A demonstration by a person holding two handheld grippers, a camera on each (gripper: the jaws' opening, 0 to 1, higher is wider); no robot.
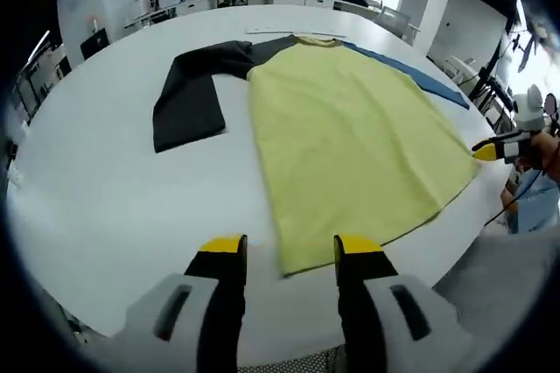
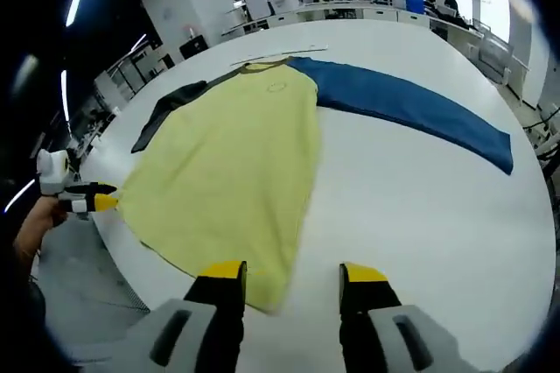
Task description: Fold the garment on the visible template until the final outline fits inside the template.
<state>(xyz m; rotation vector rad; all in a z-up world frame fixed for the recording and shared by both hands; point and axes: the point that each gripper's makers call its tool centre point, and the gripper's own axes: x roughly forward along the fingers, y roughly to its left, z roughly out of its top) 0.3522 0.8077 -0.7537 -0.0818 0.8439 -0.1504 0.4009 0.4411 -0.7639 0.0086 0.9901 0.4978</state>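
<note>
Two jaws apart at the bottom of the left gripper view: left gripper (image 1: 290,250) released, nothing clamped, with the near hem corner of the shirt (image 1: 341,128) lying on the table (image 1: 105,198) in the gap between the yellow tips. Spread flat across the white top, pale yellow body in the middle, black sleeve (image 1: 188,97) bent down one side, blue sleeve (image 1: 411,75) stretched out the other. Yellow tip of the right gripper (image 1: 486,151) just at the other hem corner, by the table edge.

Seen from the right gripper view: own jaws likewise wide and empty, hem corner just beside and partly under one tip, blue sleeve running long and straight across bare table, black sleeve far off behind the body. Left gripper visible at the opposite hem corner. No template outline to be made out with any certainty.

Judged as handling: light, limp cloth, likely to sag and crease when lifted, easily dragged over the smooth top. Best taken by pinching both hem corners at the very edge, single layer, lifting together.
</note>
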